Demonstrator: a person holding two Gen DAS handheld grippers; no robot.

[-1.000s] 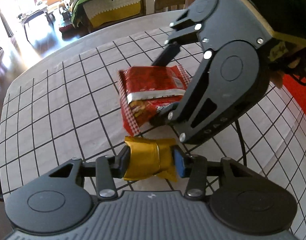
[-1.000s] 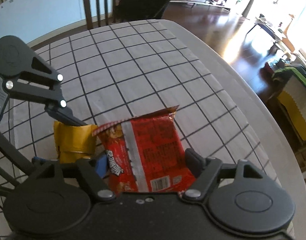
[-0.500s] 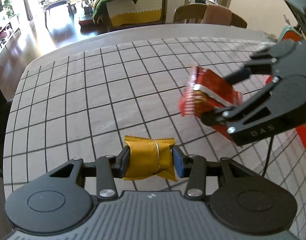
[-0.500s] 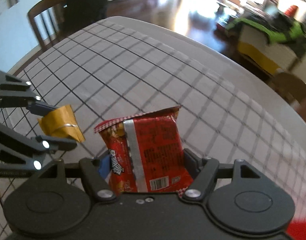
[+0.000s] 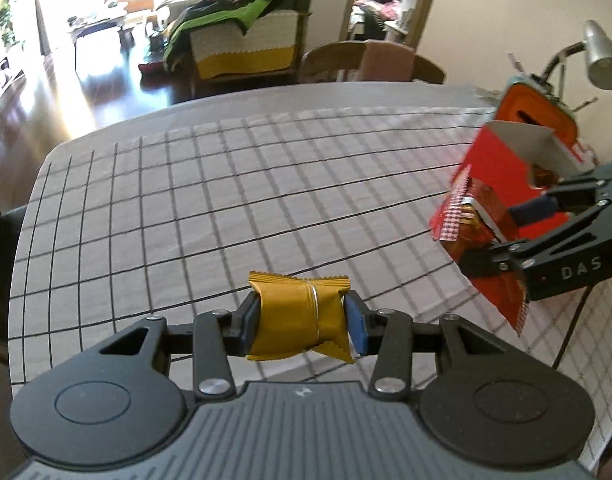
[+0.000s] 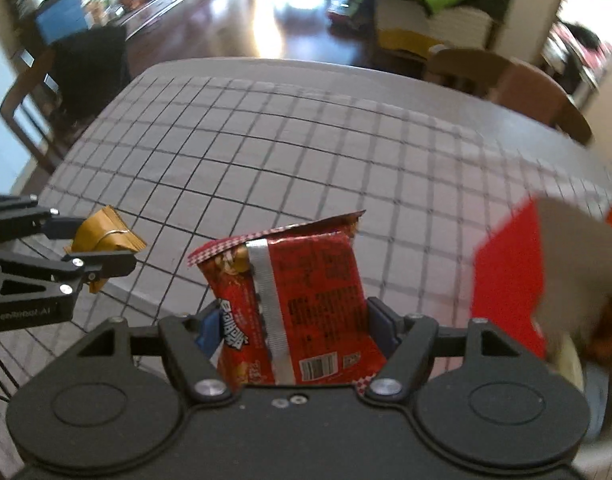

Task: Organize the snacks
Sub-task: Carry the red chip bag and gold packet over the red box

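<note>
My left gripper [image 5: 302, 322] is shut on a small gold snack packet [image 5: 300, 316] and holds it above the checked tablecloth [image 5: 226, 200]. My right gripper [image 6: 292, 324] is shut on a red snack bag [image 6: 294, 300], held in the air. In the left wrist view the red snack bag [image 5: 471, 232] and right gripper [image 5: 517, 228] are at the right, just in front of an open red box [image 5: 501, 160]. In the right wrist view the box [image 6: 517, 264] is blurred at the right, and the left gripper [image 6: 102, 246] with the gold packet [image 6: 102, 234] is at the left.
An orange case [image 5: 539, 114] and a desk lamp [image 5: 599, 52] stand behind the red box at the table's right edge. Wooden chairs [image 5: 365, 62] stand at the far side. A dark chair [image 6: 66, 80] is at the table's far left corner.
Both grippers have lifted and swung right, carrying their snacks. The right gripper with the red bag has moved away from the left gripper, up to the open red box.
</note>
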